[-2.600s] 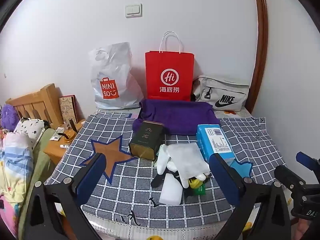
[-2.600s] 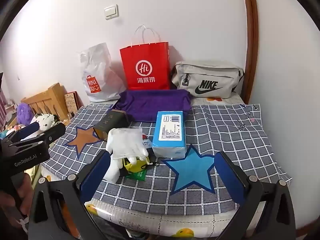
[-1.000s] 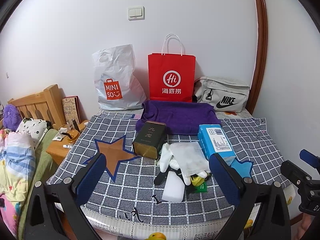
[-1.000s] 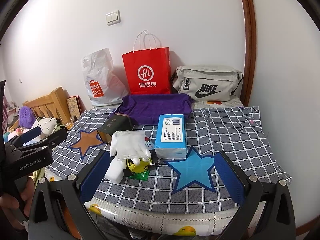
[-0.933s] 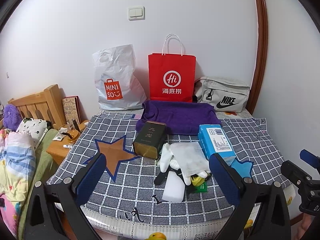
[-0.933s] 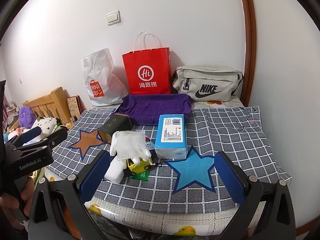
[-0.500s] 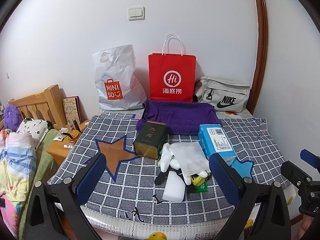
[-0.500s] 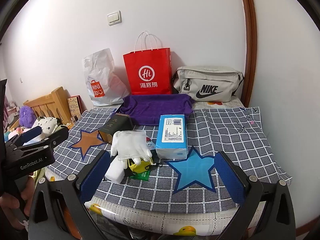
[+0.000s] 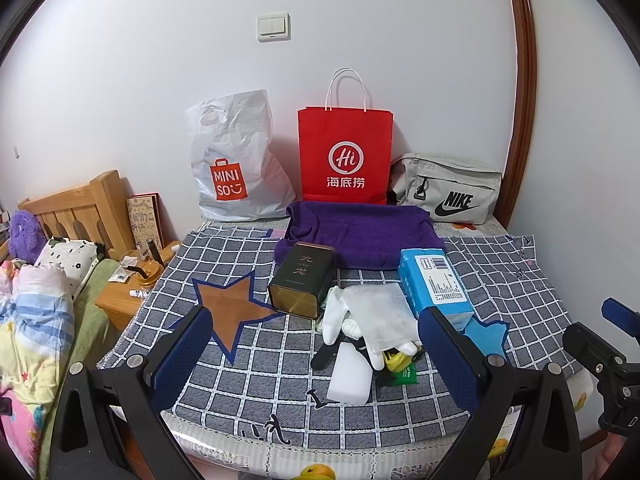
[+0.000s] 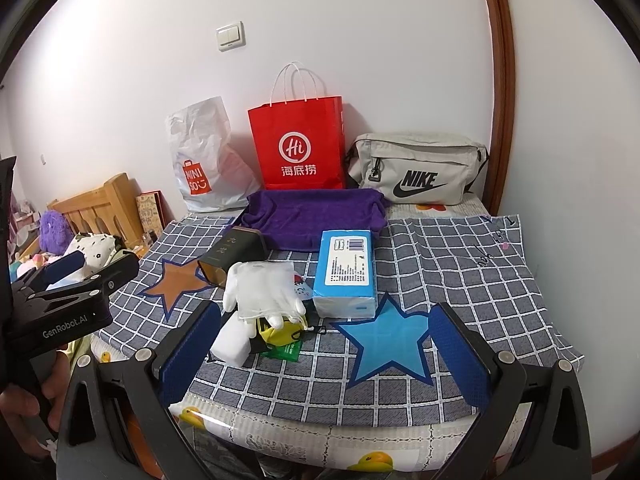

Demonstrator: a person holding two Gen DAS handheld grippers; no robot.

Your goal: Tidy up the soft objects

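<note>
both tools spread wide and empty, left tool (image 9: 316,356) and right tool (image 10: 324,354) low in frame, gloves (image 10: 262,290) centre, towel (image 10: 316,216) above them.

Black-framed left tool (image 9: 316,354) and right tool (image 10: 324,352) — blue textured pads, silver screws, "GenRobot.AI" lettering

Both tongs — left (image 9: 316,354), right (image 10: 324,354) — apparently wide apart

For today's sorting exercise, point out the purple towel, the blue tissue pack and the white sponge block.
purple towel (image 9: 360,232): left wrist view, middle of its folded top.
blue tissue pack (image 10: 347,264): right wrist view, on the white printed label.
white sponge block (image 9: 348,374): left wrist view, centre of its top face.
</note>
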